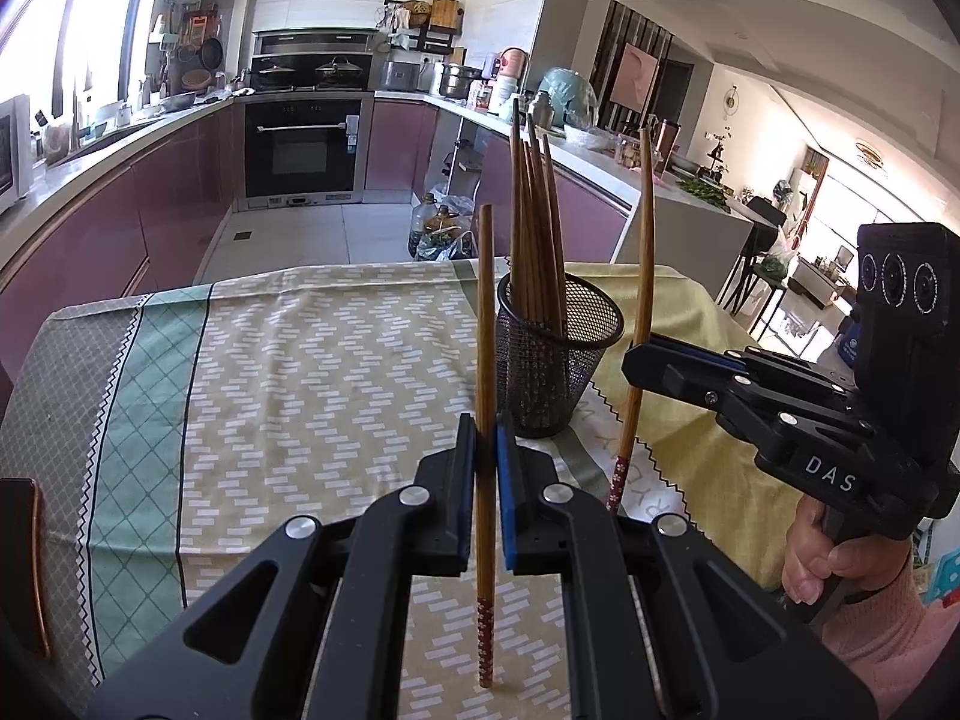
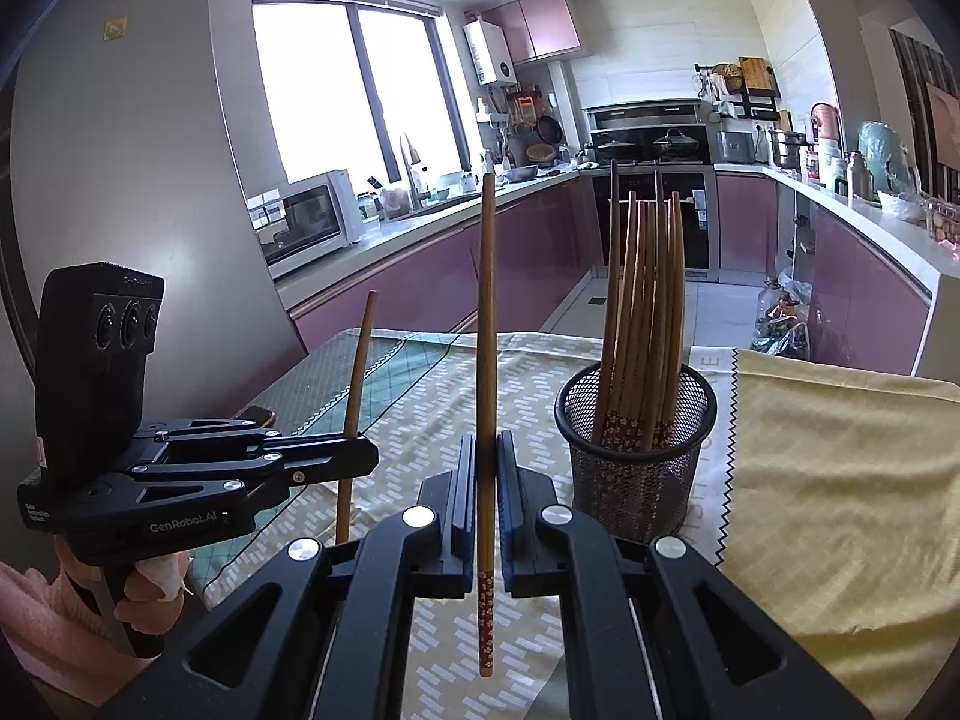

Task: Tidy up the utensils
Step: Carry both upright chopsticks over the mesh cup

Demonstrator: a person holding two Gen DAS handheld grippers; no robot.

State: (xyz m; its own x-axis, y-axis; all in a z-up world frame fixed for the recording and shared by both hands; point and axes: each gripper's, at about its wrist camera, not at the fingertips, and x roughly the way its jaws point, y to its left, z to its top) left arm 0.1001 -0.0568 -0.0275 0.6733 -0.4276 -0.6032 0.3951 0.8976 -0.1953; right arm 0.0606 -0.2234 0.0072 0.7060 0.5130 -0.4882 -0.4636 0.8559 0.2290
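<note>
Left wrist view alone showing dining area at right and person's hand (image 1: 840, 564) gripping right tool (image 1: 639, 363). Right wrist view alone showing window, microwave (image 2: 312, 219).

Mesh cup (image 2: 636, 450) standing on clothed surface (image 1: 270, 360) — holding bundle of chopsticks (image 2: 645, 300), patterned ends down.

Left tool (image 1: 487, 468) clamping shut on upright left chopstick (image 1: 486, 360). Right tool pinching right chopstick (image 2: 487, 360) — both near cup, above surface.

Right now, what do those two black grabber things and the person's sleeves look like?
Both grippers, left and right, are black plastic with silver screws and blue pads inside the fingers. One has white letters "DAS", the other "GenRobot.AI". Each carries a black camera box with three round lenses. The sleeves are pink.
</note>
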